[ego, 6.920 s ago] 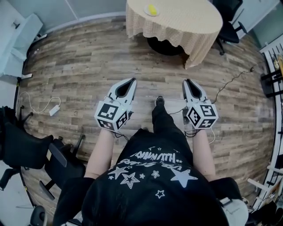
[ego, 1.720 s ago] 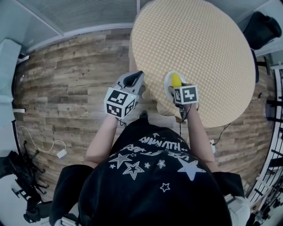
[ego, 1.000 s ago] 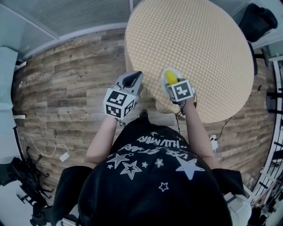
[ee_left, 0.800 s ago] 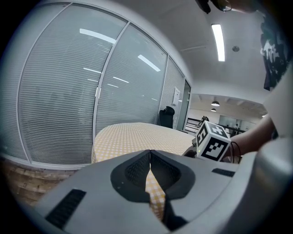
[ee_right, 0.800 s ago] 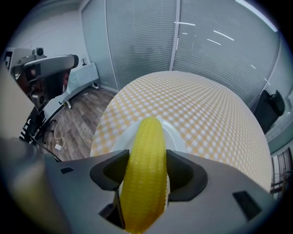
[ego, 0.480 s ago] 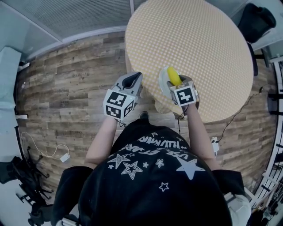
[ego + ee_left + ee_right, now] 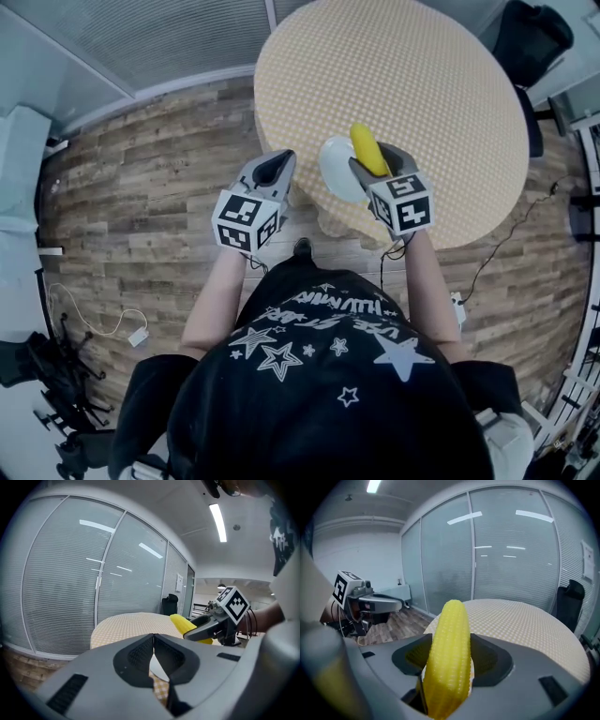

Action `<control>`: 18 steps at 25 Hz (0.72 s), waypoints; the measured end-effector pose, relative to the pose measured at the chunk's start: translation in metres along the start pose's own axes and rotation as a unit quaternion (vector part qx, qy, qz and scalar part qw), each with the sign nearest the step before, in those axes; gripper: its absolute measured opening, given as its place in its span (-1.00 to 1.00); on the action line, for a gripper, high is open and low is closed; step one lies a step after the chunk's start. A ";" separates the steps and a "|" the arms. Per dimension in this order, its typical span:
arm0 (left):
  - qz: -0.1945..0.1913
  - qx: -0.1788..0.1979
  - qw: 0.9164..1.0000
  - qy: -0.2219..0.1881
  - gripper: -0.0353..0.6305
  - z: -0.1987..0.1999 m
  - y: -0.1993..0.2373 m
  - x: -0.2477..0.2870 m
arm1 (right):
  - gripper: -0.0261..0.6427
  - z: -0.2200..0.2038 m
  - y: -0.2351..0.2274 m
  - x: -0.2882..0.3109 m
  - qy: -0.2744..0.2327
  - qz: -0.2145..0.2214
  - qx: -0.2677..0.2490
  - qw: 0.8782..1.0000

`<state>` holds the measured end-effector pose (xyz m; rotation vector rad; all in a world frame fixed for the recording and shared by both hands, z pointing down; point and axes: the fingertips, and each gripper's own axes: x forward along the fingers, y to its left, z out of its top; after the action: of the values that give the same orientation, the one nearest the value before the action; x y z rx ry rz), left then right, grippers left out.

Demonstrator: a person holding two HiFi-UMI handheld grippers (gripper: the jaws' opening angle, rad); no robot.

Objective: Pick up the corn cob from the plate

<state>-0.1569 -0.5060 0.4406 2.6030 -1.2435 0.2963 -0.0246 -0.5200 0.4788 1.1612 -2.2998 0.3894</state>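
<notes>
Right gripper (image 7: 449,641): jaws clamped on the yellow corn cob (image 7: 449,620), one dark pad against each flank. The cob stands lengthwise between the jaws, and its rounded tip rises past them.

In the head view the cob (image 7: 367,148) points away from the person, out beyond the right gripper (image 7: 373,169). It lies over the right rim of the round white plate (image 7: 334,169) and over the cloth beside it. In the left gripper view the cob (image 7: 183,622) shows higher than the table top, and the plate (image 7: 157,670) shows lower down.

Left gripper (image 7: 153,640): jaw tips closed against each other, nothing between them. It hangs just off the table's near edge, left of the plate, over the floor (image 7: 272,169).

The plate sits near the edge of the round table under a yellow-and-white checked cloth (image 7: 412,75).

Surroundings: grey-brown wood-plank floor (image 7: 141,197), glass partition with horizontal blinds (image 7: 70,573), and a black chair (image 7: 569,603) beyond the table. The person's black star-printed shirt (image 7: 323,375) fills the bottom of the head view.
</notes>
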 end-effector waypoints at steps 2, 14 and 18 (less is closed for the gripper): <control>0.006 0.001 1.000 -0.004 -0.87 0.002 -0.009 -0.004 | -0.15 0.006 0.003 -0.014 -0.024 0.008 -0.002 1.000; 0.022 0.005 1.000 -0.020 -0.87 0.000 -0.096 -0.044 | -0.15 0.000 0.022 -0.120 -0.117 0.029 -0.007 0.993; 0.021 0.008 0.999 -0.026 -0.87 -0.004 -0.131 -0.054 | -0.15 -0.015 0.024 -0.154 -0.135 0.032 -0.004 0.990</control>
<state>-0.0881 -0.3853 0.4120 2.6154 -1.3193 0.2488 0.0365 -0.3980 0.4021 1.2007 -2.5730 0.2576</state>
